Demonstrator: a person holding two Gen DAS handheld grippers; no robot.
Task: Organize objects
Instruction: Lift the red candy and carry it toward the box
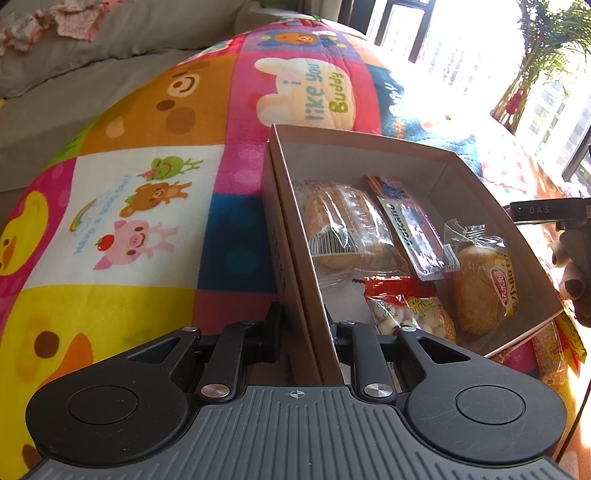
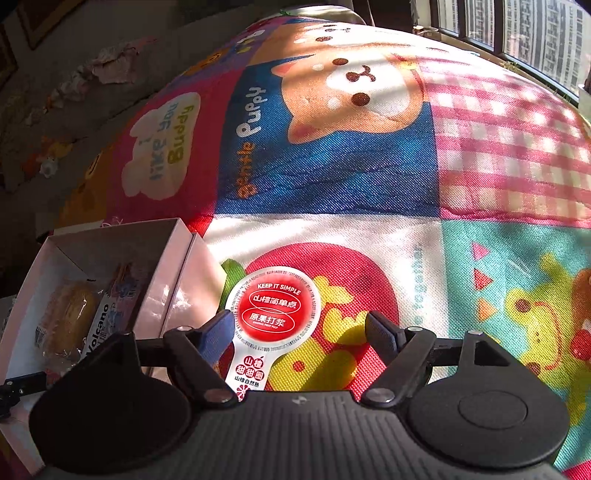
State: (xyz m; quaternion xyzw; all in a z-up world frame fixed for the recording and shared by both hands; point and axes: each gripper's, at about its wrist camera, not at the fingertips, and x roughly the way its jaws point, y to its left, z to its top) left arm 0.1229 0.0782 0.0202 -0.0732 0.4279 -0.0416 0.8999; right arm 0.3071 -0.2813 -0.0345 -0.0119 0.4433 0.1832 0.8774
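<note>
A brown cardboard box [image 1: 369, 146] lies on a patchwork cartoon blanket [image 1: 147, 206]. In it are a wrapped bread pack [image 1: 343, 225], a Volcano bar [image 1: 413, 229], a red snack bag [image 1: 406, 306] and a wrapped bun [image 1: 480, 291]. My left gripper [image 1: 304, 332] is shut on the box's near left wall, one finger on each side. In the right wrist view a round red-and-white hawthorn snack pack [image 2: 275, 306] lies flat on the blanket. My right gripper [image 2: 299, 321] stands open around it, its left finger close beside the pack. The box [image 2: 173, 266] sits just to the left.
A grey sofa with pink cloth [image 1: 66, 22] runs behind the blanket. A bright window and a potted plant [image 1: 546, 55] are at the right. A brown plush toy [image 1: 572, 273] and more snack packets [image 1: 554, 347] lie past the box's right side.
</note>
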